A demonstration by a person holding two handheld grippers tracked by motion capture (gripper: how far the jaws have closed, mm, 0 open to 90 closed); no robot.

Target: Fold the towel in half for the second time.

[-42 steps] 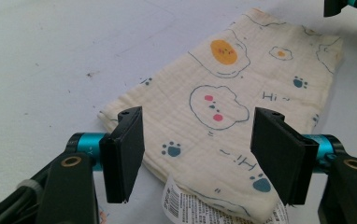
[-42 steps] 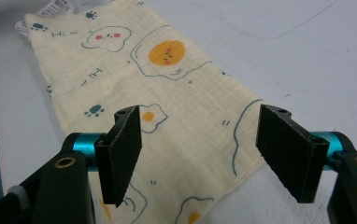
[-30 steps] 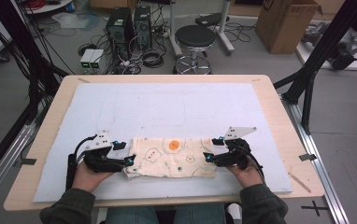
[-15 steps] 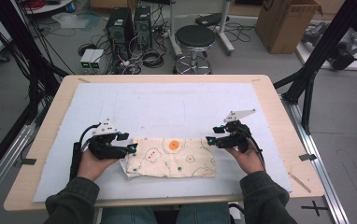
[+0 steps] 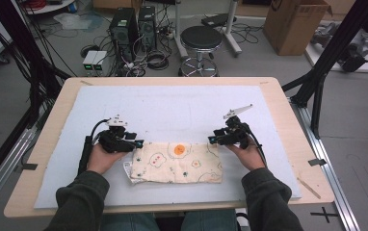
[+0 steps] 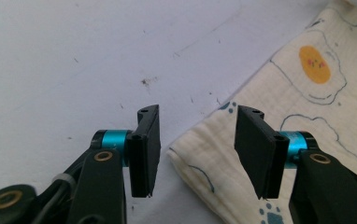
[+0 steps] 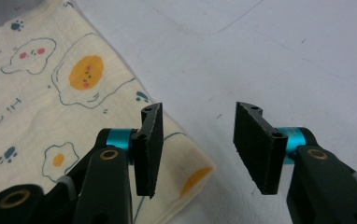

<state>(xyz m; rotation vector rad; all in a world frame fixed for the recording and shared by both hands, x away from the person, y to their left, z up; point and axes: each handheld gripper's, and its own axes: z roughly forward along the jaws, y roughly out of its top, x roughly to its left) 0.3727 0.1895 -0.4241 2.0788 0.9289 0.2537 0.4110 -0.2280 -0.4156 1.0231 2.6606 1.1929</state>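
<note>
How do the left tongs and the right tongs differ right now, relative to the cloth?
The left tongs sit at the far left corner of the printed cloth; the right tongs sit at its far right corner. The left tongs bear no grey plate on top, while the right tongs do. In each gripper view a cloth corner lies beneath the gap. Shared: both point inward, and their jaws have just been closing, not yet pressing the cloth.
</note>
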